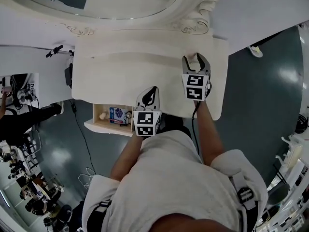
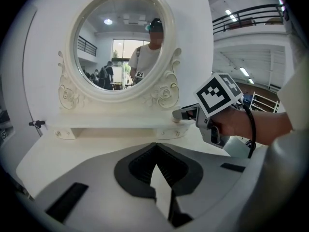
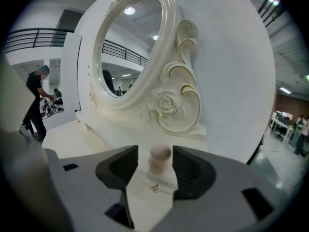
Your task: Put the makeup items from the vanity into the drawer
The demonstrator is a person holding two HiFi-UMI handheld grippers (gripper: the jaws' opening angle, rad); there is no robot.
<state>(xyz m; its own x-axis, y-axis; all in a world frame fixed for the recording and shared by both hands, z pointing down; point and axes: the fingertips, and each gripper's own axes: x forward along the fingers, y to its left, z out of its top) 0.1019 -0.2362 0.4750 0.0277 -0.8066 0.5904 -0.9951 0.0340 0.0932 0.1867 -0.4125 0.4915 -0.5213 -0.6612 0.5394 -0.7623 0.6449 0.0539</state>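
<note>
There is one table [image 1: 125,76] with one oval mirror [image 2: 120,42]. One drawer [image 1: 104,127] is open and holds two items: one cream piece [image 1: 102,115] and one blue-and-purple packet [image 1: 118,115]. One pale pink makeup item [image 3: 160,159] is on the table. There are two grippers: the left gripper [image 2: 155,146] and the right gripper [image 1: 196,59].

Cream vanity [image 1: 120,81]; pinkish makeup item [image 3: 160,159]; gold-edged mirror scrolls [image 3: 186,105].

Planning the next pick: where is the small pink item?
In the head view the pink item stands right of centre on the vanity top, by the mirror's scroll, inside the open right gripper.
</note>
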